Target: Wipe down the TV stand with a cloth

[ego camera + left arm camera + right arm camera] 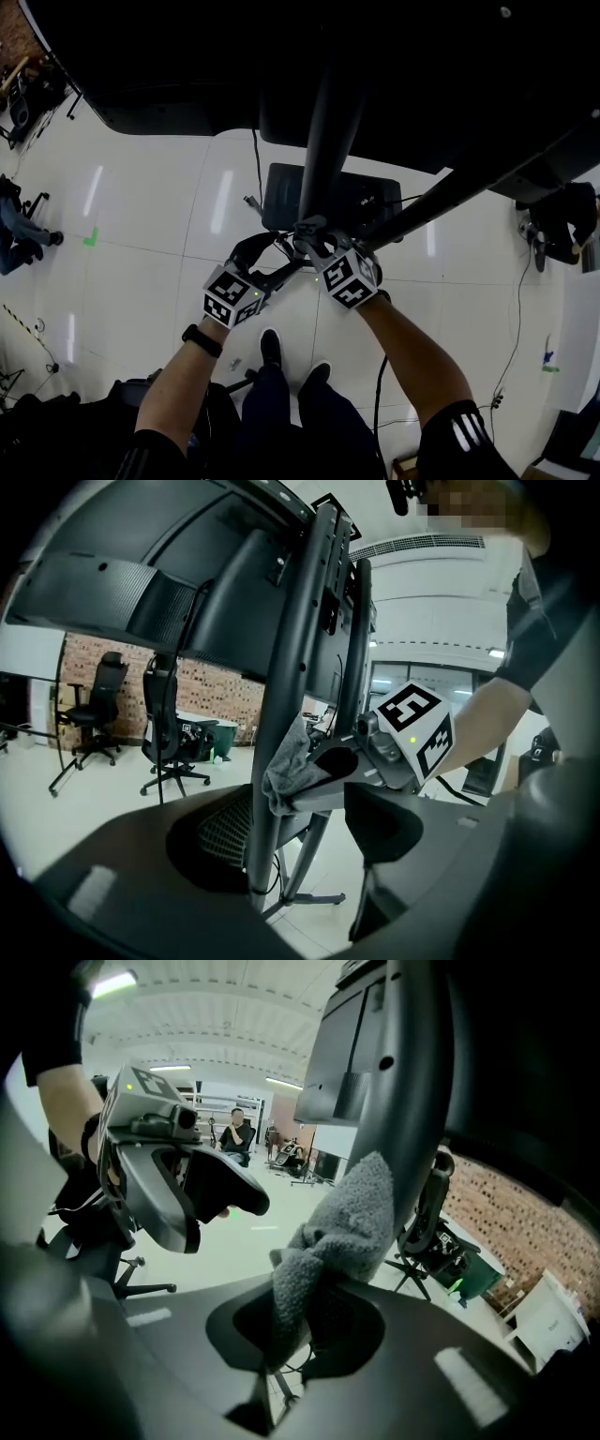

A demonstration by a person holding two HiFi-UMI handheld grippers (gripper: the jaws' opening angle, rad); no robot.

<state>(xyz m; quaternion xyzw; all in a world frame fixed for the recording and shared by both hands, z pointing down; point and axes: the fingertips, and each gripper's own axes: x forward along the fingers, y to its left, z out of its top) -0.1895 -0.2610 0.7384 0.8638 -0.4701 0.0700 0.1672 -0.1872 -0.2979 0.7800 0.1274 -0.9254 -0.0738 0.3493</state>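
Observation:
The TV stand's black pole (328, 122) slants down from under the dark screen to its base plate (281, 197) on the white floor. My right gripper (314, 234) is shut on a grey fuzzy cloth (347, 1213), and the cloth is pressed against the pole (412, 1101). In the left gripper view the cloth (286, 771) wraps the near side of the pole (286, 667), beside the right gripper's marker cube (412, 728). My left gripper (319, 855) is open and holds nothing, close beside the pole. In the head view it (262, 258) is just left of the right gripper.
The person's shoes (272, 347) stand right behind the base plate. Cables (514, 319) trail over the floor at the right. Office chairs (169, 733) stand before a brick wall. A seated person (236, 1129) is far off. Green tape (90, 237) marks the floor at left.

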